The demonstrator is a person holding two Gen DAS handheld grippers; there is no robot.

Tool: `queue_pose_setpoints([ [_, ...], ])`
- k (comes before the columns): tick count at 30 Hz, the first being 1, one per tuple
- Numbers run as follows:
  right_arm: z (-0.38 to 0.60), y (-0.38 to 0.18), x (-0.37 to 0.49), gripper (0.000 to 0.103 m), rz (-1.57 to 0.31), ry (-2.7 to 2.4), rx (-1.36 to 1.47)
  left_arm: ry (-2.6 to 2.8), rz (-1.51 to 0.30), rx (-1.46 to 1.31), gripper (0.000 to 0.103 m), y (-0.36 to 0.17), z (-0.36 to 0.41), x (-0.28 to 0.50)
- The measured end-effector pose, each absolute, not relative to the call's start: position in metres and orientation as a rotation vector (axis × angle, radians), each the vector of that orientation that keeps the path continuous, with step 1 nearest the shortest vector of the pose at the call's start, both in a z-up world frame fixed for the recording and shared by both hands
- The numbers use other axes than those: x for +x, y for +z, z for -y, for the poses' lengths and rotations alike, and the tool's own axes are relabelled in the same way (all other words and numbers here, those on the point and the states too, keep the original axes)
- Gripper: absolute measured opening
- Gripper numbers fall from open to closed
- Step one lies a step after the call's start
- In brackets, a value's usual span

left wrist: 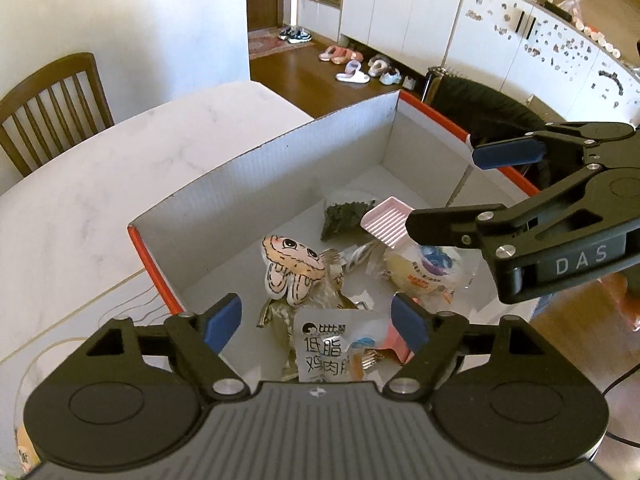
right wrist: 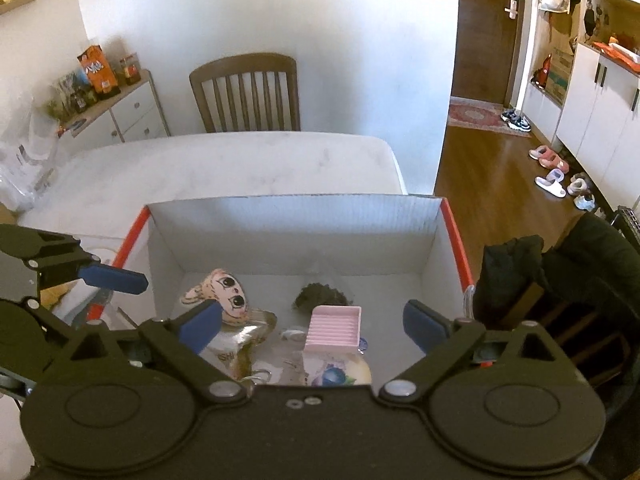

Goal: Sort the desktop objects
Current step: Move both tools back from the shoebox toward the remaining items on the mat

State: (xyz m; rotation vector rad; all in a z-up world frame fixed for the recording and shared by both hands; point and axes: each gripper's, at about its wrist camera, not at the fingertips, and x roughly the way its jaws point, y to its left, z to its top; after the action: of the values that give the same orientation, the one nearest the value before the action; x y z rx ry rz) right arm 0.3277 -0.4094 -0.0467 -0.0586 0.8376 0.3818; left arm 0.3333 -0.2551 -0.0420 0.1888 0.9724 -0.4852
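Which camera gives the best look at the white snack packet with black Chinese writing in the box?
The left wrist view: the white snack packet lies between its open fingers, print readable. In the right wrist view that gripper's body hides the box's near end, so the packet cannot be seen.

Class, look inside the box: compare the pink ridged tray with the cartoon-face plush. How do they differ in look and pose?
The pink ridged tray is rigid, square and plain pink with parallel grooves; the cartoon-face plush is soft, rounded, cream-coloured, with big printed eyes. The tray sits propped on other packets, tilted; the plush leans on a shiny wrapper near the box's left wall. Both lie loose inside the white box, held by neither tool.
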Motion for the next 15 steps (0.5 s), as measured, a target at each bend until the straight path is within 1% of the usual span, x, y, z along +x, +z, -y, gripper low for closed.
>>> queue_pose_setpoints([
  [2,0.408,-0.043,0.324,0.099,-0.822,0.382,-0.057,-0.493,-0.954,0.178,0.083,-0.038,0.252,0.329],
  [3,0.407,-0.041,0.322,0.1,-0.815,0.381,-0.055,-0.494,-0.944,0.176,0.086,-0.035,0.25,0.326],
  [8,0.401,-0.03,0.311,0.102,-0.778,0.381,-0.032,-0.509,-0.895,0.16,0.089,-0.021,0.239,0.312],
  [11,0.395,-0.024,0.304,0.102,-0.76,0.381,-0.021,-0.516,-0.87,0.146,0.095,-0.014,0.23,0.305],
  [12,0.394,-0.022,0.301,0.102,-0.754,0.38,-0.019,-0.518,-0.863,0.138,0.1,-0.012,0.226,0.302],
  [15,0.384,-0.018,0.293,0.102,-0.735,0.376,-0.025,-0.517,-0.842,0.121,0.102,-0.007,0.212,0.293],
])
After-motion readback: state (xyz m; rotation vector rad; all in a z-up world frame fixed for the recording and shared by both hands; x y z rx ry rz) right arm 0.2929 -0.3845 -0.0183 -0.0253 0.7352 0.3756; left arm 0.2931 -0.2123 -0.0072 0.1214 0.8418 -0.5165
